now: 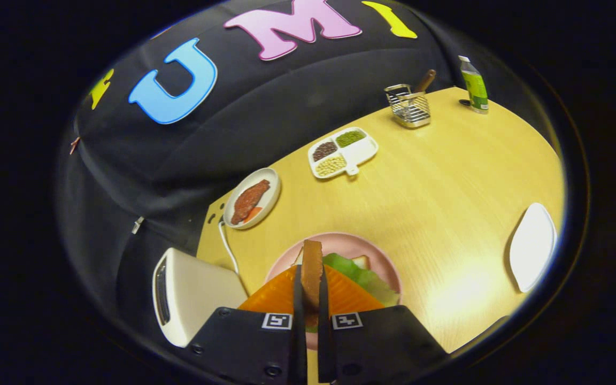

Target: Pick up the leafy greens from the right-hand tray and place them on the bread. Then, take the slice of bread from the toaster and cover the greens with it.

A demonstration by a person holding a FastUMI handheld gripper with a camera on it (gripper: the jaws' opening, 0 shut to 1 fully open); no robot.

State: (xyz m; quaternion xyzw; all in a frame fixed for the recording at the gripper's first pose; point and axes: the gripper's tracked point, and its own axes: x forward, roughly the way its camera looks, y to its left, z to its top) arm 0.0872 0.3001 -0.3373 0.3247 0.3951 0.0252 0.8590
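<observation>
You have a brown-crusted slice of bread [312,267] pinched between both fingers of the gripper [311,299], over light green leafy greens [359,275] on a pale pink plate [351,243]. The toaster [190,294] beside you is white, and the table [447,187] is pale yellow wood grain. Beyond the fingers, your white divided tray [360,152] holds dark brown, green and cream heaps, and a white dish [270,200] carries a reddish-brown patty.

The gripper [311,299] clamps an upright bread slice [312,267] between both fingers at lower centre, over greens [361,275] on a pink plate [351,243]; a white toaster [190,294] sits lower left.
</observation>
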